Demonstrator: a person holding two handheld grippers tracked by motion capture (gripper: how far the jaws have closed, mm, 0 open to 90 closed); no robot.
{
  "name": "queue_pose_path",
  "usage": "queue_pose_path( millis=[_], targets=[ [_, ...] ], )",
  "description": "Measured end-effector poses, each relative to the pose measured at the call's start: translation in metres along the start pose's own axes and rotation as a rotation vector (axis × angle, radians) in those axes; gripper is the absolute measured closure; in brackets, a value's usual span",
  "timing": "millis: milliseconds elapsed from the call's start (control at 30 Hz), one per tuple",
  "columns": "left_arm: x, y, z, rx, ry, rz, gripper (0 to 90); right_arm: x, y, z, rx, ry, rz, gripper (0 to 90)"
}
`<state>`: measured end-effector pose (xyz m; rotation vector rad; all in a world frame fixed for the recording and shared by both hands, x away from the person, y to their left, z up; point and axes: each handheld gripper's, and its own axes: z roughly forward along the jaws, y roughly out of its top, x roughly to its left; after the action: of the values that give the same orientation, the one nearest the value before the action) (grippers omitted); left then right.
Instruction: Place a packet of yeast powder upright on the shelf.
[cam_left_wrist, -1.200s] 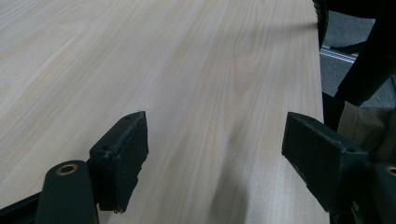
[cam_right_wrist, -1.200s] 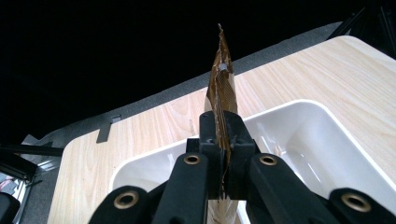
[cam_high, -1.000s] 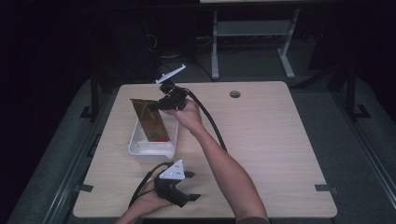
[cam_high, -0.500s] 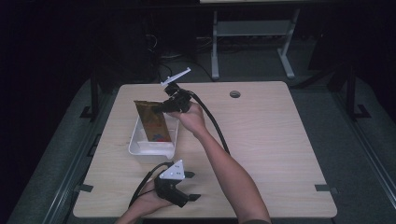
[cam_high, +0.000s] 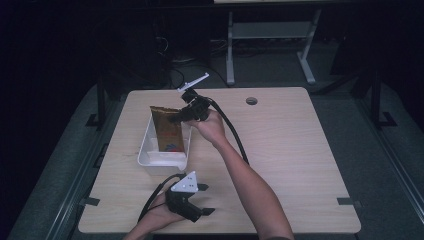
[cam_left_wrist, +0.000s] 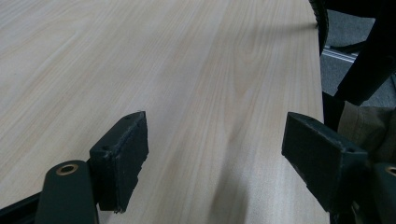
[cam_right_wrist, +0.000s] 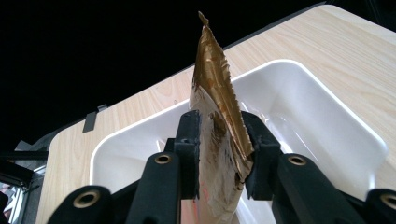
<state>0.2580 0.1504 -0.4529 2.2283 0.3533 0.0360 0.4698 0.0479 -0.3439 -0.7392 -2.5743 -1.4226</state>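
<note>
On the pale wooden table (cam_high: 300, 150), a white tray (cam_high: 150, 157) sits toward nine o'clock from the table's middle, and a gold snack pouch (cam_high: 167, 130) stands inside it, its crimped top edge up and its printed face turned toward the person's side. In the high view the right gripper (cam_high: 181, 118) comes at the pouch from three o'clock, with the person's right hand (cam_high: 212, 127) behind it and the forearm running down toward five o'clock; a black cable (cam_high: 232, 132) trails from it along the arm. In the right gripper view, the pouch (cam_right_wrist: 219, 116) rises between the two black jaws over the tray (cam_right_wrist: 327, 121). The jaws have just been opening with the pouch between them: the left pad (cam_right_wrist: 191, 140) lies against the pouch's side, and the right pad (cam_right_wrist: 261, 140) sits just beside the crumpled foil edge, though whether it presses I cannot tell, so the grip reads as loosening rather than firm. The left gripper (cam_high: 202, 200) rests low near the table's six o'clock edge, well apart from the tray, with its grey three-cornered plate (cam_high: 186, 182) on top and the left hand (cam_high: 157, 217) under it. In the left gripper view, its pads (cam_left_wrist: 121, 163) stand wide apart over bare wood, released and holding nothing.
</note>
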Motion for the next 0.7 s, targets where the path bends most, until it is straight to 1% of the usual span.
queue_pose_path(
  millis=[100, 200, 267, 433, 533, 700],
  targets=[
    [0.0, 0.0, 0.0, 0.001, 0.0, 0.0, 22.4, -0.002, -0.001, -0.001, 0.004, -0.002, 0.0, 67.9],
    [0.0, 0.0, 0.0, -0.001, 0.001, -0.001, 22.4, -0.004, -0.003, -0.003, 0.007, -0.006, 0.016, 64.6],
    [0.0, 0.0, 0.0, -0.001, 0.0, -0.003, 22.4, -0.006, -0.004, -0.005, 0.01, 0.001, 0.031, 62.3],
    [0.0, 0.001, 0.0, -0.007, 0.006, -0.005, 22.1, -0.008, -0.009, -0.009, 0.013, 0.001, 0.042, 58.6],
    [0.001, 0.001, -0.001, -0.013, 0.014, -0.007, 22.0, -0.011, -0.012, -0.013, 0.009, -0.002, 0.057, 58.0],
    [0.002, 0.0, -0.002, -0.018, 0.02, -0.014, 21.8, -0.012, -0.016, -0.018, 0.017, -0.011, 0.06, 57.2]
  ],
)
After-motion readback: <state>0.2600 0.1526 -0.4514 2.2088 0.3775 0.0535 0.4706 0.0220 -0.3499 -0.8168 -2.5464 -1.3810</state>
